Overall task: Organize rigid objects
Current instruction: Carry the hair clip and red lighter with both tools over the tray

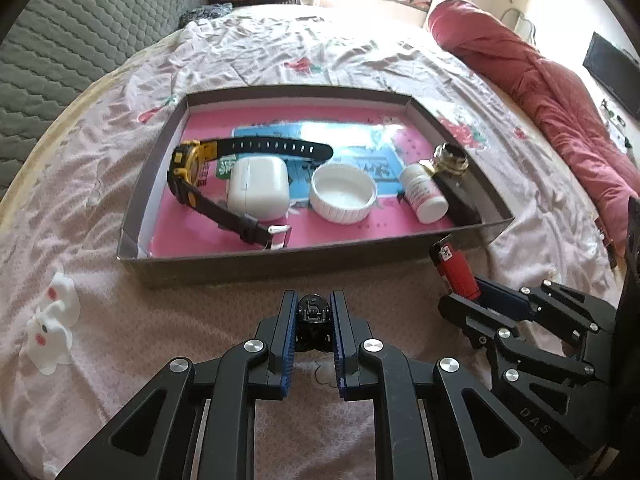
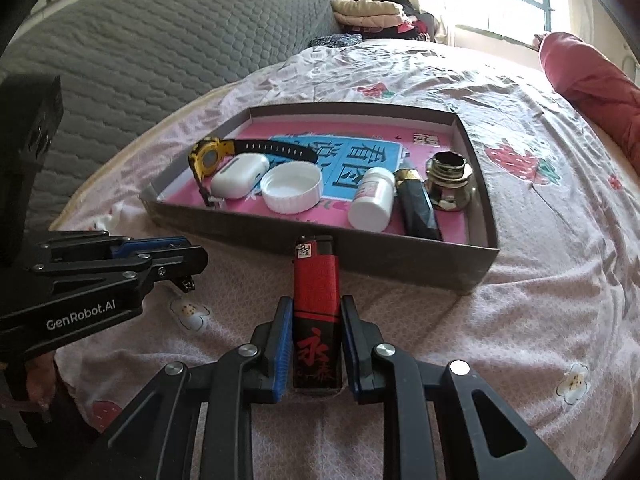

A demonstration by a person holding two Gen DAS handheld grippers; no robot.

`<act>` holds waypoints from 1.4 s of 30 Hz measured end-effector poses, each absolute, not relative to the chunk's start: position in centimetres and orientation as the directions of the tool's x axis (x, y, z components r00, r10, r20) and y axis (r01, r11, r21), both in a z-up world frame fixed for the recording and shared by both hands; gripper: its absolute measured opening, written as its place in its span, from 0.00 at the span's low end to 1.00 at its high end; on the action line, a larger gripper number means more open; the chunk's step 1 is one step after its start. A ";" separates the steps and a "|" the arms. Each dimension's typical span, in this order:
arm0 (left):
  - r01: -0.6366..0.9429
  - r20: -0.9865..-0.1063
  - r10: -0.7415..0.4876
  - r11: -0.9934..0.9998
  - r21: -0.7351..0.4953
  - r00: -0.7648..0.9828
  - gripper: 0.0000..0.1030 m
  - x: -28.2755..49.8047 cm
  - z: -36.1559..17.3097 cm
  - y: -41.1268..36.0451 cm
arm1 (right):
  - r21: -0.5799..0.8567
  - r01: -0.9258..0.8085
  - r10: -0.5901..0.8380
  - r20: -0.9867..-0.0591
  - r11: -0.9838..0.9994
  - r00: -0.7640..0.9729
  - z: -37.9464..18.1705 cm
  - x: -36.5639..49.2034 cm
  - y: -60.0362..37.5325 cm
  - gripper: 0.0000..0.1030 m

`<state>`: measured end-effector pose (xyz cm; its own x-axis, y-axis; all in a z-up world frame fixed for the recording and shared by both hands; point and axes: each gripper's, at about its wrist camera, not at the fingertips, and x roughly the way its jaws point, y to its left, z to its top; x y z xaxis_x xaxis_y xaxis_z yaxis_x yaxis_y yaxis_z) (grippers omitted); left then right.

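Observation:
A shallow cardboard tray (image 1: 280, 268) with a pink floor lies on the bed. It holds a yellow and black watch (image 1: 188, 164), a white earbud case (image 1: 258, 188), a white round lid (image 1: 344, 194), a white pill bottle (image 1: 424, 194), a dark faceted bottle (image 2: 418, 204) and a gold-rimmed cap (image 2: 448, 178). Just in front of the tray, my left gripper (image 1: 314, 300) is shut on a small black clip-like object (image 1: 313, 314). To its right, my right gripper (image 2: 316, 303) is shut on a red and black lighter (image 2: 316, 300), whose top reaches the tray's front wall (image 2: 256, 232).
Two small white figures (image 1: 52, 320) stand on the pink floral sheet left of my left gripper. A red quilt (image 1: 540, 80) lies rolled along the bed's right side. A grey quilted cushion (image 2: 160, 48) rises at the left, with folded clothes (image 2: 372, 14) behind.

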<state>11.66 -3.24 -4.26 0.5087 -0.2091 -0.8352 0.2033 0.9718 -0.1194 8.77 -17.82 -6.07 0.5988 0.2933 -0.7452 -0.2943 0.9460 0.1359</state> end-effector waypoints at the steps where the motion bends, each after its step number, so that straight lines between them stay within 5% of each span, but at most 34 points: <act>1: 0.203 -0.832 -0.209 0.972 -0.118 0.514 0.15 11.6 -4.0 -3.3 | 0.134 -0.296 0.294 -0.741 0.946 0.603 -5.9 8.7 -17.8 0.22; 42: 0.133 -0.714 -0.160 0.987 -0.095 0.682 0.15 15.1 0.7 -2.0 | 0.092 -0.218 0.231 -0.561 0.972 0.795 0.9 11.0 -20.6 0.22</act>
<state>15.11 -1.98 0.66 0.6818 -0.1604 -0.7138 0.1330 0.9866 -0.0946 10.96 -20.61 0.87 0.7946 0.2311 -0.5614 -0.2180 0.9717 0.0915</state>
